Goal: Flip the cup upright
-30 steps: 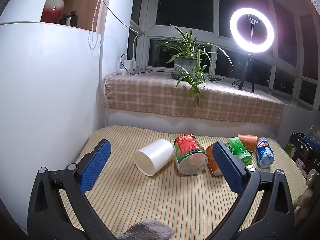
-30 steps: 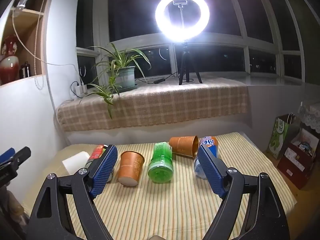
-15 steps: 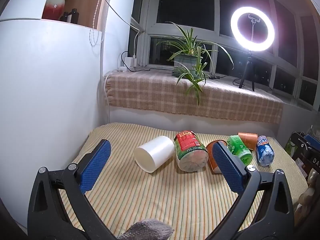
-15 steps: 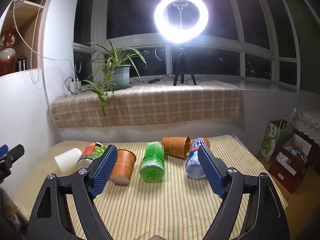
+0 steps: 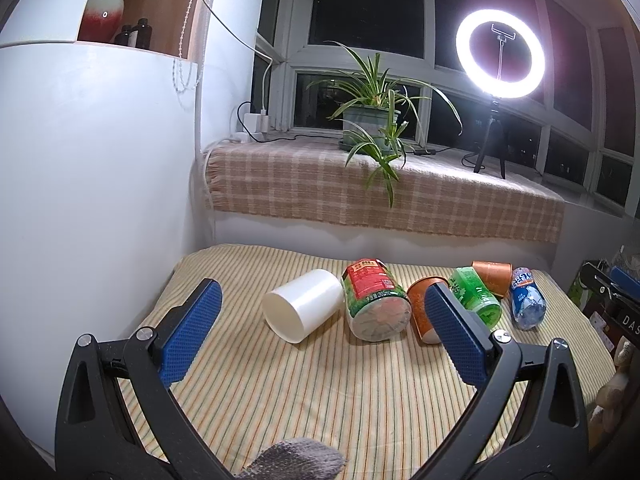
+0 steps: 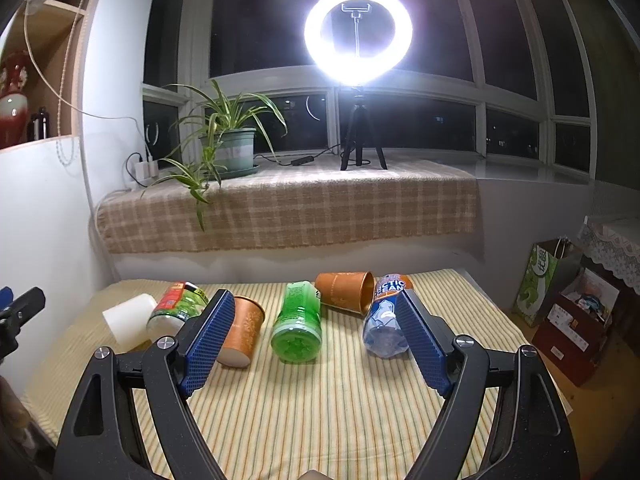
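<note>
Several things lie on their sides in a row on the striped cloth (image 5: 320, 400). From the left they are a white cup (image 5: 304, 310), a red-and-green bottle (image 5: 374, 300), an orange paper cup (image 5: 420, 308), a green bottle (image 5: 474, 294), a second orange cup (image 5: 494, 276) and a blue bottle (image 5: 528, 298). My left gripper (image 5: 322, 294) is open, short of the white cup. My right gripper (image 6: 314, 300) is open too, facing the green bottle (image 6: 298, 322), with the orange cup (image 6: 242, 330) and blue bottle (image 6: 384, 320) partly behind its fingers. The white cup (image 6: 128, 318) lies far left.
A white wall (image 5: 100, 200) borders the table's left side. Behind it runs a plaid-covered sill (image 6: 288, 208) with a potted plant (image 6: 228, 152) and a ring light (image 6: 358, 32). Bags and boxes (image 6: 560, 300) stand on the floor at the right. A grey glove (image 5: 300, 456) shows at the bottom.
The right gripper drew back a little from the row of objects. The left gripper hardly moved. Both stay open and nothing was touched.
</note>
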A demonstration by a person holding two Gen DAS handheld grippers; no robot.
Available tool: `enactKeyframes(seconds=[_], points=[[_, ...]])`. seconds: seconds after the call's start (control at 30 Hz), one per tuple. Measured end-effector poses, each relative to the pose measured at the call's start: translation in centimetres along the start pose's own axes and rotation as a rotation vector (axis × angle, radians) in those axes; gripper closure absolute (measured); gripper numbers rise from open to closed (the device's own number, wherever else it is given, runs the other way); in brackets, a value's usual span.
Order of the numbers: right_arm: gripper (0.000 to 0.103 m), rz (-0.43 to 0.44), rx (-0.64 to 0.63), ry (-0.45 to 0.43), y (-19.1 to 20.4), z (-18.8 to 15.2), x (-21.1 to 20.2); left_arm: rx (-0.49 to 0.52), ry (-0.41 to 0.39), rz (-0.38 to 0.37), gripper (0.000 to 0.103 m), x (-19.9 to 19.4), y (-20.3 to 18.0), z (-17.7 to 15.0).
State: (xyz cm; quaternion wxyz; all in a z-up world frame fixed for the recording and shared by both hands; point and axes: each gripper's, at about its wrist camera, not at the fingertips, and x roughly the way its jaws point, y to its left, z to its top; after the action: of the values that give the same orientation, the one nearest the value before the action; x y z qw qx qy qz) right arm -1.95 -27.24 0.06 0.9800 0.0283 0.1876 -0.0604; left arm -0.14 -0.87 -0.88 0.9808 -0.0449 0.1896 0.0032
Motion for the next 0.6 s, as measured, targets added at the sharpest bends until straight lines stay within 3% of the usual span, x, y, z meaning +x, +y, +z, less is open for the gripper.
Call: enactKeyframes(seconds=[0.6], points=[[0.020,-0.002,-0.005,0.005,-0.16,-0.10,0.18,0.006,0.003,-0.002,0.000,-0.14,-0.46,0.02]])
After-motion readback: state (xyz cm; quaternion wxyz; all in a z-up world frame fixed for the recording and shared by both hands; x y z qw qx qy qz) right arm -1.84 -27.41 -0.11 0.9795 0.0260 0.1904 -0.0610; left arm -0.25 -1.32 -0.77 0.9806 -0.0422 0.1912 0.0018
